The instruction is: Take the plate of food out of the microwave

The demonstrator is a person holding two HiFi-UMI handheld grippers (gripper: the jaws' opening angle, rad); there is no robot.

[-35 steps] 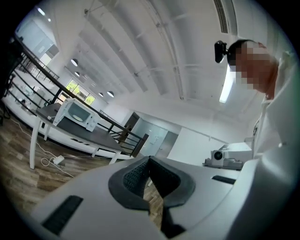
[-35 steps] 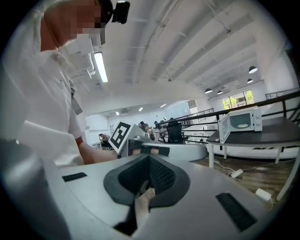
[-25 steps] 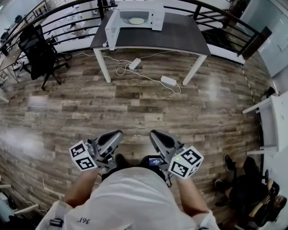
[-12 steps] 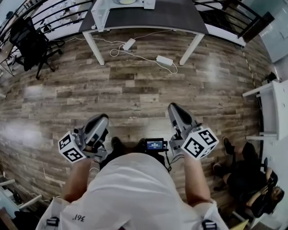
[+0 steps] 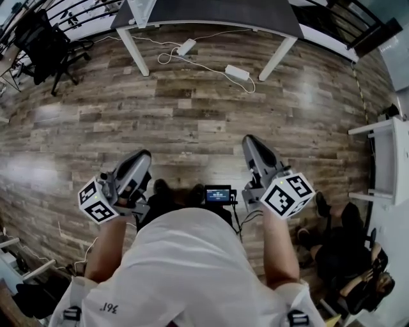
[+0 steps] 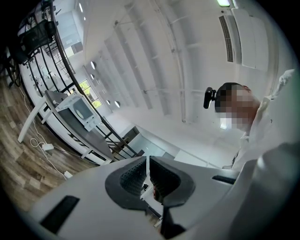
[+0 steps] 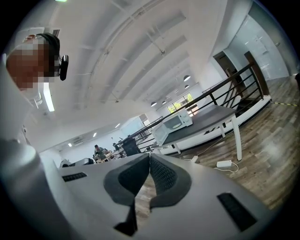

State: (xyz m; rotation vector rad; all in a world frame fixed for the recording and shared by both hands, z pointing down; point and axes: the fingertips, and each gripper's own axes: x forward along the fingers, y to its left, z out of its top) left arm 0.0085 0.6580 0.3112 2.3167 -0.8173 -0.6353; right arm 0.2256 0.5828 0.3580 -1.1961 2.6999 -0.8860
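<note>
Both left claw and right claw closed, empty; plate, unseen in mid-frame microwave, judged rigid, breakable: grip rim.

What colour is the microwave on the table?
White; the microwave shows best in the right gripper view.

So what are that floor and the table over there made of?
Floor: looks like wood planks or wood-look laminate, judging by the brown grain, staggered boards and soft sheen. Table: dark matte top, perhaps laminated board, on white legs that look like painted metal; not certain.
</note>
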